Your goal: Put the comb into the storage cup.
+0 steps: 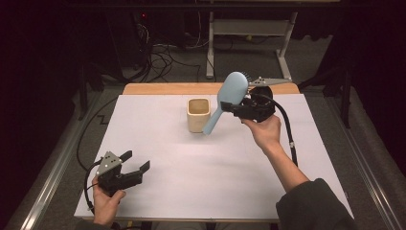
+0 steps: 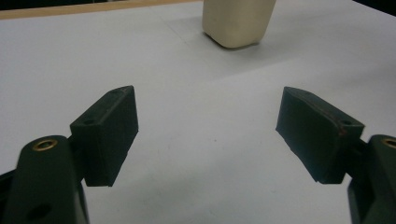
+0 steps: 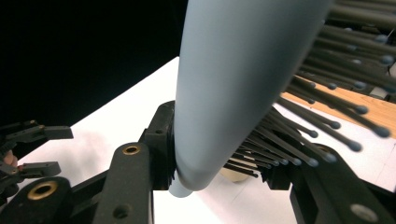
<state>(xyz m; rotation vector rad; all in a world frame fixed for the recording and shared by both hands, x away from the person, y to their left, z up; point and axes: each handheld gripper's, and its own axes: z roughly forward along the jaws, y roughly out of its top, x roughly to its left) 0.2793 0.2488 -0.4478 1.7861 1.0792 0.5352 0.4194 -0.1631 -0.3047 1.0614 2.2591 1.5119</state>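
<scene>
A pale blue plastic paddle hairbrush with dark bristles (image 1: 229, 96) is pinched at its lower head by the right gripper (image 1: 239, 106), handle pointing down and tilted toward the cream square plastic cup (image 1: 198, 114). That hold is judged to suit dropping the handle into the cup's open mouth. The handle tip is seen just beside the cup's rim, not inside. The left gripper (image 1: 135, 160) is held low near the table's front edge, its 2 jaws spread and empty, well apart from the cup. Nothing is seen between brush and cup on the white table surface (image 1: 201, 172).
</scene>
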